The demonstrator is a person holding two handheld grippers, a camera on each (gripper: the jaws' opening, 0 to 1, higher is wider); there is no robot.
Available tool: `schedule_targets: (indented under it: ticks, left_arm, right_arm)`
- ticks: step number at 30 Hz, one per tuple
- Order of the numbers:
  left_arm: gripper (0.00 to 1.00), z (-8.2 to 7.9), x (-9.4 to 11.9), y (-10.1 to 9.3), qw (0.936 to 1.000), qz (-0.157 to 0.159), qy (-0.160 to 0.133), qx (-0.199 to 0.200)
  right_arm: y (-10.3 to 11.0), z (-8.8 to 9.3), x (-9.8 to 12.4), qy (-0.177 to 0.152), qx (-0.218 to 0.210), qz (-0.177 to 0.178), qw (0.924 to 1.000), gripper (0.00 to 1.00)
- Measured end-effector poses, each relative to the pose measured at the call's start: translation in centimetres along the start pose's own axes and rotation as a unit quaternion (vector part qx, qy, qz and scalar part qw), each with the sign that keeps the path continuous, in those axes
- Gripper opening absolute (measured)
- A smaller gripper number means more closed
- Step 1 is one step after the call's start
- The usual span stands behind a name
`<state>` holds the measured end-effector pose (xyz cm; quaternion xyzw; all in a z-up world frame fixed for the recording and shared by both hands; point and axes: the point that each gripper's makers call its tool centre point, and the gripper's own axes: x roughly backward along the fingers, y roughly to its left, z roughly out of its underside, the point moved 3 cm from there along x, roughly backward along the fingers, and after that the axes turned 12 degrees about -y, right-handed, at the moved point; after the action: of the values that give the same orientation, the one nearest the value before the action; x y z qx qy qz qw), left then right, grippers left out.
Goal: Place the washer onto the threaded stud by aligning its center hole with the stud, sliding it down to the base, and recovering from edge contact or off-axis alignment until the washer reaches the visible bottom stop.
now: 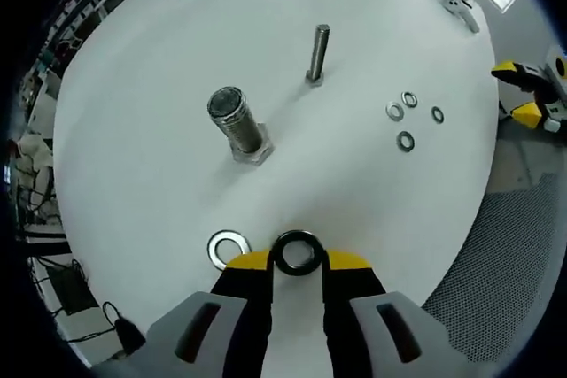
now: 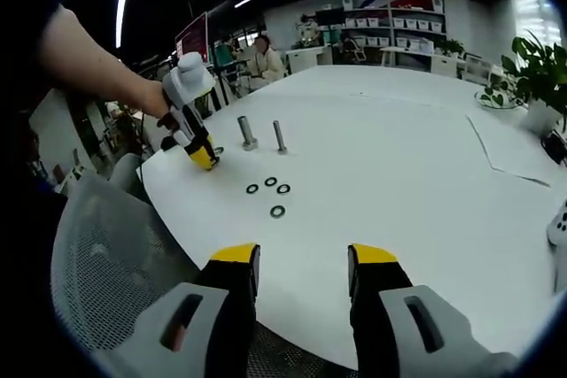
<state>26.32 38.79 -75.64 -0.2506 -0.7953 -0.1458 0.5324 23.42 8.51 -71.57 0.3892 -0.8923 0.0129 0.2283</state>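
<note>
One dark washer (image 1: 296, 253) sits clenched in the left gripper (image 1: 297, 260) above the table (image 1: 159, 59); the right gripper (image 2: 301, 268) hangs released.

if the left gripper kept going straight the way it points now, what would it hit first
Probably the large stud: it stands upright on the white table ahead of the left gripper, slightly left of its line. The gripper holds a dark washer. Depth is hard to judge, so it might pass beside it.

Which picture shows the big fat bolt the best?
The left gripper view. There the big bolt stands close and clear on the white table, so you can see its threads and its six-sided base. In the right gripper view the same big bolt is far away and tiny, beside the left gripper.
</note>
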Motion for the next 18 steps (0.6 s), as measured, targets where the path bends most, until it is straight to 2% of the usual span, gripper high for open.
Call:
schedule_targets:
  ticks: [9,18]
  left_arm:
    - [0.18,-2.5,1.4,0.7,0.9995,0.004,-0.023,-0.021]
    - [0.18,-4.5,3.0,0.9,0.9982,0.008,-0.028,-0.052]
  right_arm:
    - [0.0,0.0,0.0,-0.001,0.000,0.000,1.0000,0.43]
    - [-0.1,-0.1,0.0,-0.004,0.000,0.001,1.0000,0.43]
